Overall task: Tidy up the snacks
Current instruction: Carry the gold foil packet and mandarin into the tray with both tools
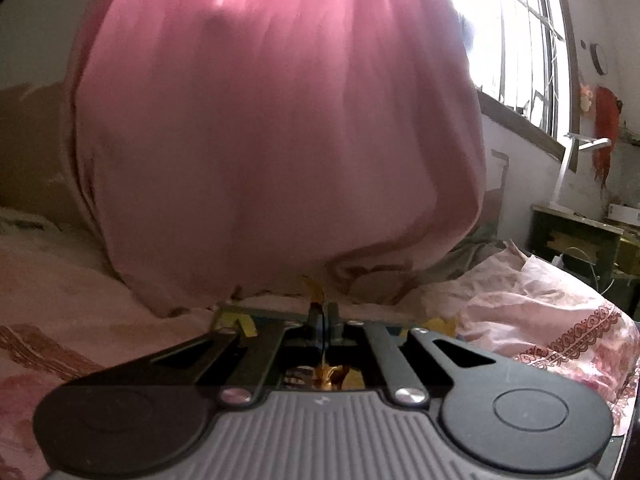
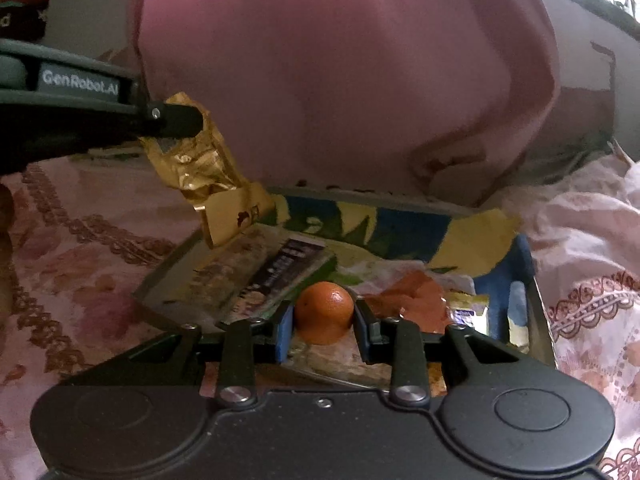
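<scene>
My right gripper (image 2: pixel 323 316) is shut on a small orange (image 2: pixel 324 310), held just above a shallow blue-and-yellow box (image 2: pixel 400 224) of snacks on the bed. My left gripper (image 1: pixel 323 316) is shut on a gold foil snack packet (image 2: pixel 200 160); in the right wrist view it (image 2: pixel 188 120) holds the packet hanging over the box's far left corner. In the left wrist view only a sliver of gold foil (image 1: pixel 318 294) shows past the closed fingers. Inside the box lie a dark flat snack pack (image 2: pixel 280 276), an orange-red wrapper (image 2: pixel 416 300) and a small yellow sachet (image 2: pixel 468 312).
A person in a pink garment (image 2: pixel 340 80) stands right behind the box. The bed has a pink flowered cover (image 2: pixel 80 264). A window (image 1: pixel 516 40), a desk (image 1: pixel 580 236) and a white lamp (image 1: pixel 568 168) are at the right.
</scene>
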`<state>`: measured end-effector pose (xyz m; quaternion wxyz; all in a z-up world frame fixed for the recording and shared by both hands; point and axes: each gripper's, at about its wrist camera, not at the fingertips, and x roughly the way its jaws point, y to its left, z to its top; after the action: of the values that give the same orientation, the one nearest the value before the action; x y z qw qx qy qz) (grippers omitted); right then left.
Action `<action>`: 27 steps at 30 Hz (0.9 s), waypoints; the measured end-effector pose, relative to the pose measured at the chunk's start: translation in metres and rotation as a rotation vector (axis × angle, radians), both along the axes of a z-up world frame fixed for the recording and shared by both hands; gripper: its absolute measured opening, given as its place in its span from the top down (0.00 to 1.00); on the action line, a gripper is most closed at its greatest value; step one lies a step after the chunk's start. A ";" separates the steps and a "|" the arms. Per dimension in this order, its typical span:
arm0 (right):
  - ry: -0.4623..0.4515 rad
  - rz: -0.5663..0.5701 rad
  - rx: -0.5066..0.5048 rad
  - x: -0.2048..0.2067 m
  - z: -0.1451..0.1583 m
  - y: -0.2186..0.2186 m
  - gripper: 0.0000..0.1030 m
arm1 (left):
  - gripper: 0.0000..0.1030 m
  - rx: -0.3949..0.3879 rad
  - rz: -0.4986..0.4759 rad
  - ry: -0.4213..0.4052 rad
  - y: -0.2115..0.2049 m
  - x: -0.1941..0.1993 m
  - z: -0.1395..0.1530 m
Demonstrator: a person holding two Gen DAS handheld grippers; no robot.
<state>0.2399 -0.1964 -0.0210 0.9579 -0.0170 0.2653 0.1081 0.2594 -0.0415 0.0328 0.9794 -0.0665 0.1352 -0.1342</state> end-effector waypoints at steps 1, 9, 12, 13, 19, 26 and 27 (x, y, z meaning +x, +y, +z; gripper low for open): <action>0.004 -0.003 0.001 0.002 -0.002 -0.001 0.67 | 1.00 -0.003 -0.006 0.005 -0.001 0.003 -0.005; 0.016 0.014 0.011 0.013 -0.013 0.002 0.67 | 1.00 -0.028 0.021 0.110 0.001 0.026 -0.043; 0.027 0.024 0.016 0.018 -0.017 0.005 0.67 | 1.00 -0.036 0.029 0.131 0.004 0.028 -0.050; 0.031 0.027 0.014 0.019 -0.019 0.006 0.67 | 1.00 -0.033 0.030 0.134 0.004 0.030 -0.052; 0.057 0.037 0.011 0.024 -0.025 0.011 0.66 | 1.00 -0.023 0.044 0.140 0.005 0.031 -0.052; 0.068 0.035 0.007 0.023 -0.026 0.010 0.61 | 0.96 -0.001 0.073 0.170 0.006 0.034 -0.053; 0.066 0.031 0.005 0.023 -0.026 0.010 0.59 | 0.96 0.002 0.078 0.171 0.006 0.034 -0.054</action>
<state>0.2629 -0.1866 -0.0469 0.9469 -0.0149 0.2962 0.1240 0.2930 -0.0357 -0.0210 0.9688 -0.0821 0.2158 -0.0899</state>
